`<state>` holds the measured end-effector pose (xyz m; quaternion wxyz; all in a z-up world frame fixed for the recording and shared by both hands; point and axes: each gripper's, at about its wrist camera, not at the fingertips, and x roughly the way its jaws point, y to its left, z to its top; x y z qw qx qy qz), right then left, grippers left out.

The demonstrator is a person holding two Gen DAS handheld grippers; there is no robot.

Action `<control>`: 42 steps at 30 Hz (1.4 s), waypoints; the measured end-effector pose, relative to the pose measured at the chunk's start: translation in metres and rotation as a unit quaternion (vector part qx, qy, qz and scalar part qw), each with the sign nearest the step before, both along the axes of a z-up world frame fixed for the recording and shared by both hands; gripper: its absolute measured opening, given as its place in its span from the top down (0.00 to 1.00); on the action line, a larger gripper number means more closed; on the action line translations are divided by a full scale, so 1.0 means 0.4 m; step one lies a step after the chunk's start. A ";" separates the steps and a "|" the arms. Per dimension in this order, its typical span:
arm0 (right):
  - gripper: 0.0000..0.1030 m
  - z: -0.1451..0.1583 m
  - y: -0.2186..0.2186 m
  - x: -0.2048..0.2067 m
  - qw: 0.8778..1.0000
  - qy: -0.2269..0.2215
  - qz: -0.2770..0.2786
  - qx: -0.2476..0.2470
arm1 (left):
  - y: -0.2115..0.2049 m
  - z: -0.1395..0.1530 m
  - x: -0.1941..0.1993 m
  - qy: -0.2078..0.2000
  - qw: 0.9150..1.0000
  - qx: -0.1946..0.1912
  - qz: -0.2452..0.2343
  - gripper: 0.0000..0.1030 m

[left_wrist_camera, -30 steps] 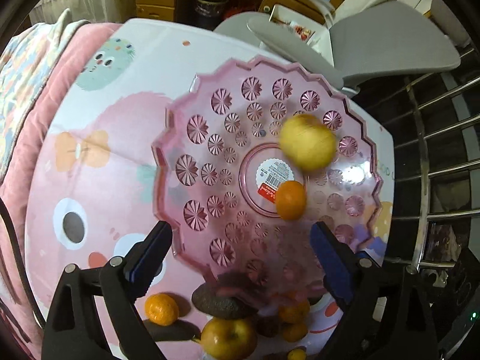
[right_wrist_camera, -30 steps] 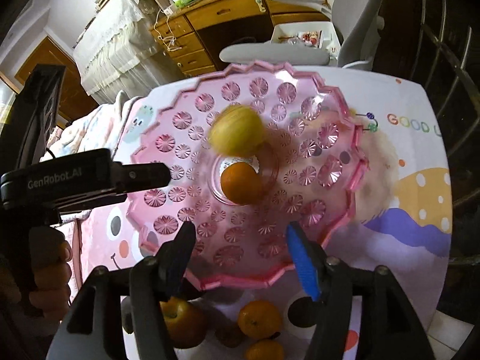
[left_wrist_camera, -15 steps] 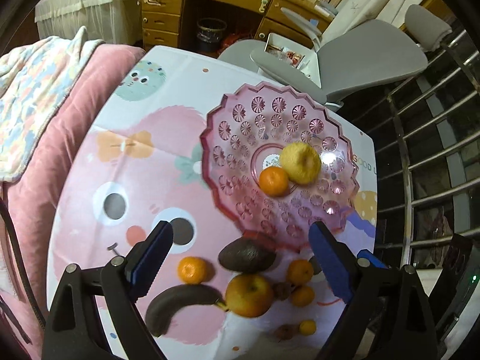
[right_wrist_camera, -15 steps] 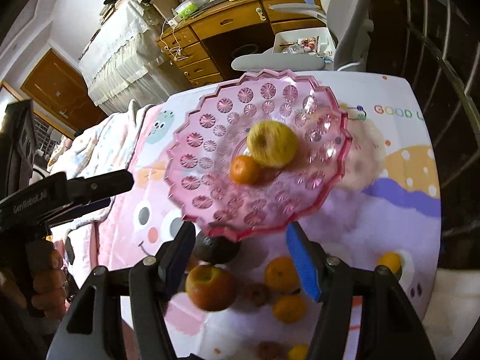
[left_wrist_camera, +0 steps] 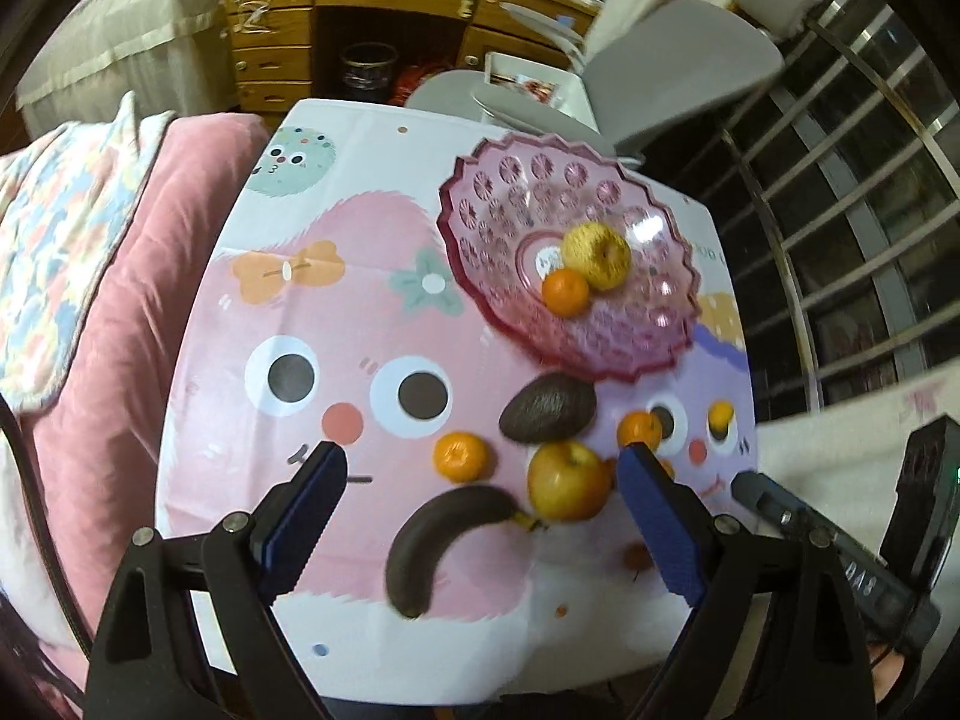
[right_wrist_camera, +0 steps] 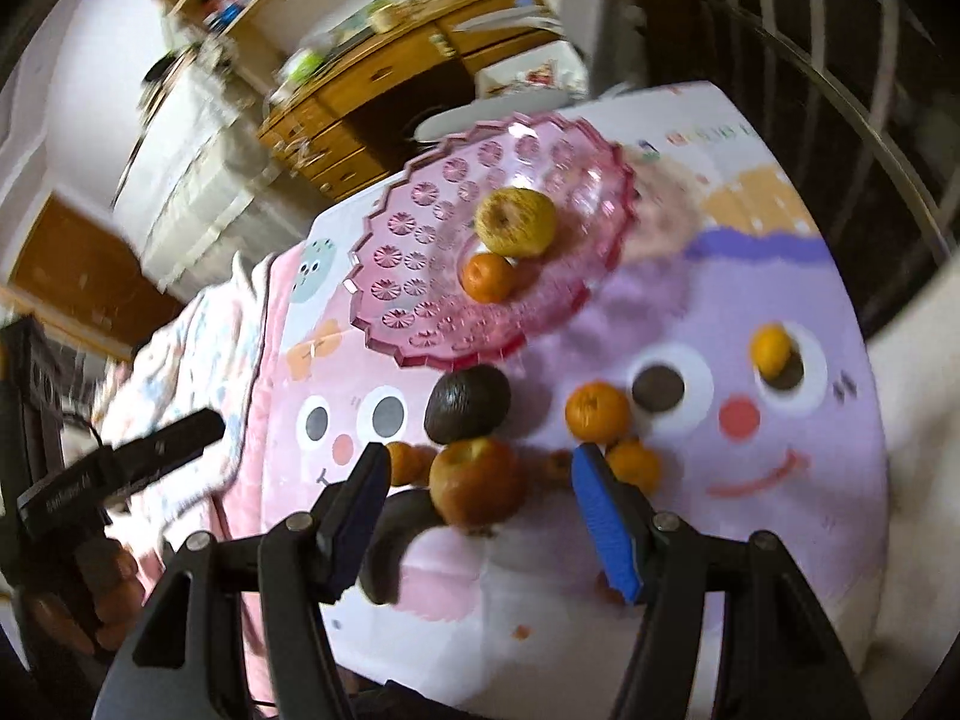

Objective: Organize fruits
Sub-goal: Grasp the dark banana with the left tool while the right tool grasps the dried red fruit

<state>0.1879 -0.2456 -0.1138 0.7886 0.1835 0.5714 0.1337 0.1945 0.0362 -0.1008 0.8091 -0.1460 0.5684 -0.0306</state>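
Hovering above a cartoon-print tablecloth (left_wrist_camera: 372,312), my left gripper (left_wrist_camera: 480,480) hangs with its blue-padded jaws spread wide and nothing between them. From its camera, a pink scalloped glass bowl (left_wrist_camera: 498,210) sits on the cloth at about 1 o'clock, holding a yellow apple (left_wrist_camera: 597,255) with a mandarin (left_wrist_camera: 565,292) touching it at its 7 o'clock side. Just beside the bowl's near rim lies a dark avocado (left_wrist_camera: 547,408); at the avocado's 6 o'clock rests a red-yellow apple (left_wrist_camera: 567,483), and a blackened banana (left_wrist_camera: 444,546) curves away from that apple toward 7 o'clock. A loose mandarin (left_wrist_camera: 461,456) sits at 9 o'clock of the apple, another (left_wrist_camera: 641,429) at its 2 o'clock, and a smaller orange fruit (left_wrist_camera: 720,415) lies farther out toward 3 o'clock.

My right gripper (right_wrist_camera: 480,486) is likewise parted and empty (the frame is motion-blurred), with the red-yellow apple (right_wrist_camera: 475,483) seen in the gap between its jaws. Beyond it, at 12 o'clock, are the avocado (right_wrist_camera: 468,402) and the bowl (right_wrist_camera: 420,252). Two mandarins (right_wrist_camera: 597,411) cluster near the right jaw. Behind the table at 12 o'clock stand a wooden desk (left_wrist_camera: 288,18) and a grey chair (left_wrist_camera: 678,78); a pink quilt (left_wrist_camera: 108,276) lies at 9 o'clock.
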 end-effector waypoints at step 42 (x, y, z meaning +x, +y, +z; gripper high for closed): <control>0.39 -0.310 -0.152 -0.215 0.877 0.237 -0.401 0.119 | -0.072 -0.381 -0.006 0.130 0.949 0.113 -0.265 0.19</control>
